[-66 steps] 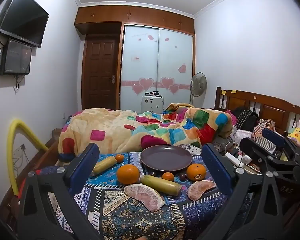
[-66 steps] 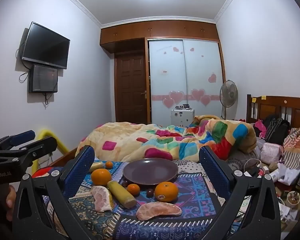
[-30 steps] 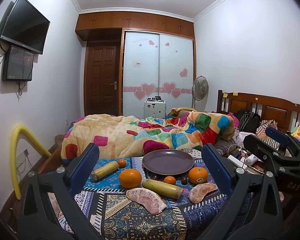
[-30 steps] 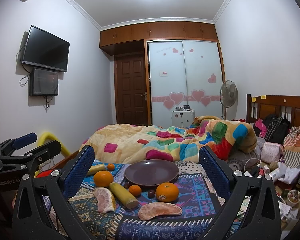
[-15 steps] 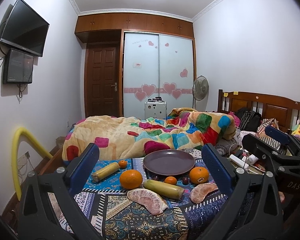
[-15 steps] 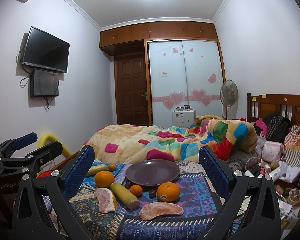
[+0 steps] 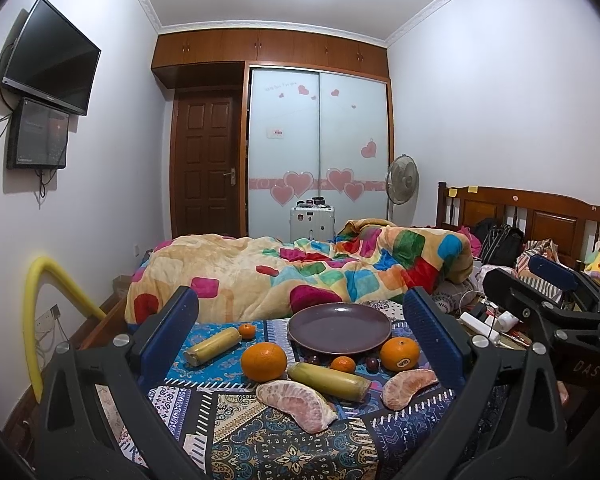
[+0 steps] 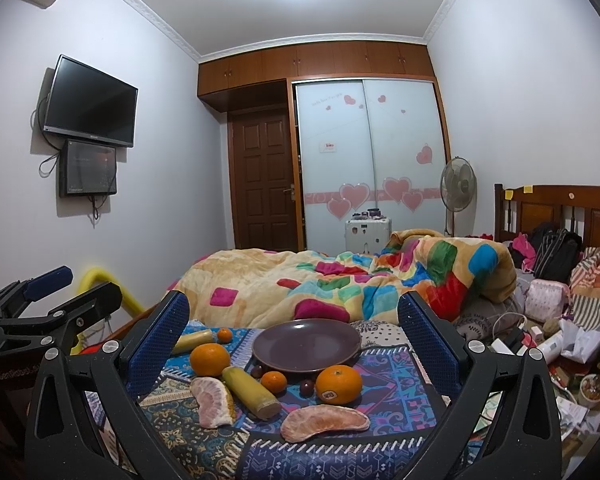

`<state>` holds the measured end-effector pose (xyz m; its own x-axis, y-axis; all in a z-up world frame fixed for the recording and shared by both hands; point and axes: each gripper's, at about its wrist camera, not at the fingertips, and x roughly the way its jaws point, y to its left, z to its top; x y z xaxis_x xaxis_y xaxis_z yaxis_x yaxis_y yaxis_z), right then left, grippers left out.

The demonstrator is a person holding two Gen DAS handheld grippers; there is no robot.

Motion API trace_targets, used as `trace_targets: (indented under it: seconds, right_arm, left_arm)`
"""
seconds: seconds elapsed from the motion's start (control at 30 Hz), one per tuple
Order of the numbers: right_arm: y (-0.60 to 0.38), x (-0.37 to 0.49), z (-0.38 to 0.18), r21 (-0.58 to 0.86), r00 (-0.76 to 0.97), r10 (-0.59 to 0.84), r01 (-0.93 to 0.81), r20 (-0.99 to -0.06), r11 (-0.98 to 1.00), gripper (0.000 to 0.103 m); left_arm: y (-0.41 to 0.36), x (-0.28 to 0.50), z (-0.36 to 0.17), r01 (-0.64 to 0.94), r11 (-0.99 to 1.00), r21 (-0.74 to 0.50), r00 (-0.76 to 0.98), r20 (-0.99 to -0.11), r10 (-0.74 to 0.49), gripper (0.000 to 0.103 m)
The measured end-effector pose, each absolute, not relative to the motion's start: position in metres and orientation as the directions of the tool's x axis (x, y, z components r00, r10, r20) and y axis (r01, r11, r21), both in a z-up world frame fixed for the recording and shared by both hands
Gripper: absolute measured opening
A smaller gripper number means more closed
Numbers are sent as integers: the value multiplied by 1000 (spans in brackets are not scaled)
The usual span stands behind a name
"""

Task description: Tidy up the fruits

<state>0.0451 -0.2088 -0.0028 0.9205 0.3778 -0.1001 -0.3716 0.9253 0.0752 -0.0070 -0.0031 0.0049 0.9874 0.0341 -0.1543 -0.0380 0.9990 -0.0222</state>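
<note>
An empty dark purple plate sits on a patterned cloth. Around it lie two large oranges, two small tangerines, two yellow-green sugarcane pieces, two peeled pomelo segments and small dark grapes. My left gripper is open and empty, held back from the fruit. My right gripper is open and empty too. Each gripper shows in the other's view, the right gripper at the right, the left gripper at the left.
A bed with a colourful quilt lies behind the cloth. Clutter and bags fill the right side by a wooden headboard. A yellow foam tube stands at the left. A TV hangs on the left wall.
Both grippers have tilted up slightly, so the fruit sits a little lower in both views. No fruit has moved, and both grippers stay open.
</note>
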Motion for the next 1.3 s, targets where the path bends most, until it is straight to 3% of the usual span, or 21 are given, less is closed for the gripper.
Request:
trace_targets:
  seconds: [0.93, 1.13, 1.3]
  right_arm:
    - [-197, 51, -8, 85, 911, 396, -388, -116, 918, 103]
    - [-200, 59, -17, 61, 919, 365, -360, -151, 931, 103]
    - [-208, 80, -37, 57, 906, 344, -341, -245, 938, 103]
  left_arm:
    - [0, -4, 3, -43, 999, -19, 987, -157, 40, 103]
    - [3, 18, -10, -41, 999, -9, 973, -226, 38, 103]
    - [4, 47, -31, -18, 1000, -8, 939, -343, 14, 103]
